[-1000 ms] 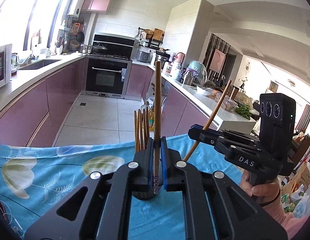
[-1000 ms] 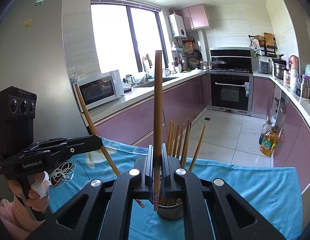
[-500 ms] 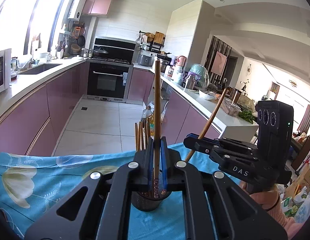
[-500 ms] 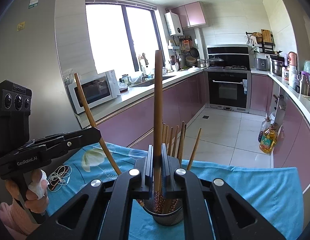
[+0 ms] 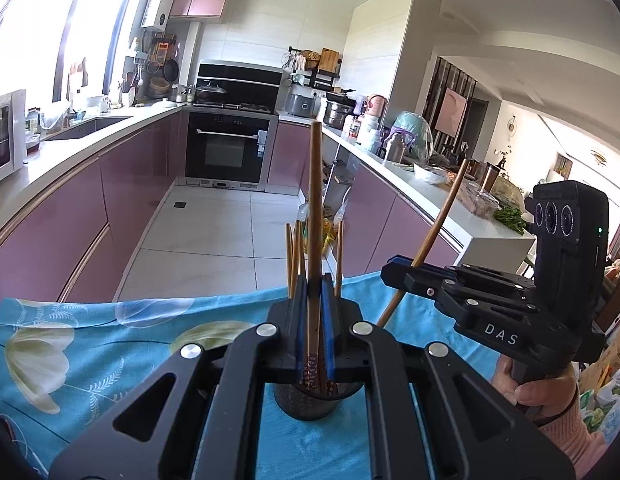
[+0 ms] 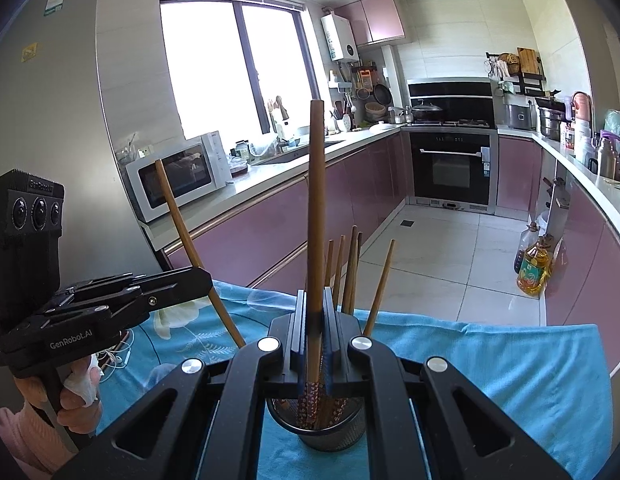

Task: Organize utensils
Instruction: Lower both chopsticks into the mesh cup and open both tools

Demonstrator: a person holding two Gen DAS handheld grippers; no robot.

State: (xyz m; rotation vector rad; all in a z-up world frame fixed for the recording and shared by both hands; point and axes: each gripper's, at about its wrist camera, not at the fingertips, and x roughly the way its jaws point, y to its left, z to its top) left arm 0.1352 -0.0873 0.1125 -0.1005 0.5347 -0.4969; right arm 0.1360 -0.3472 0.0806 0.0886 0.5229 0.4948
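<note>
- Both chopsticks are aimed at the same dark mesh cup [image 6: 315, 426], low in the centre of each wrist view. Brought down together, their tips could cross above the rim or jam against the chopsticks already standing inside [image 6: 351, 268].
- The chopstick in the right gripper [image 6: 314, 344] stands nearly upright, and its patterned lower end [image 6: 310, 404] seems to be at or just inside the cup mouth. Dropped from a tilt, it could lean out or catch the rim.
- The cup looks light and sits on a loose blue floral cloth [image 5: 90, 344]. A sideways push from either chopstick could tip it or drag the cloth.
- Seen at the left of the right wrist view, the chopstick in the left gripper [image 6: 208, 280] slants steeply. I judge it needs straightening before it goes in, or it may strike the rim.
- In its own view the left gripper [image 5: 313, 332] is clenched on its chopstick [image 5: 314, 208], pinched between the blue pads at lower centre.
- The right gripper is likewise clamped tight on its chopstick [image 6: 315, 200], the shaft rising up the middle of the frame.
- Neither gripper touches the cup itself.
</note>
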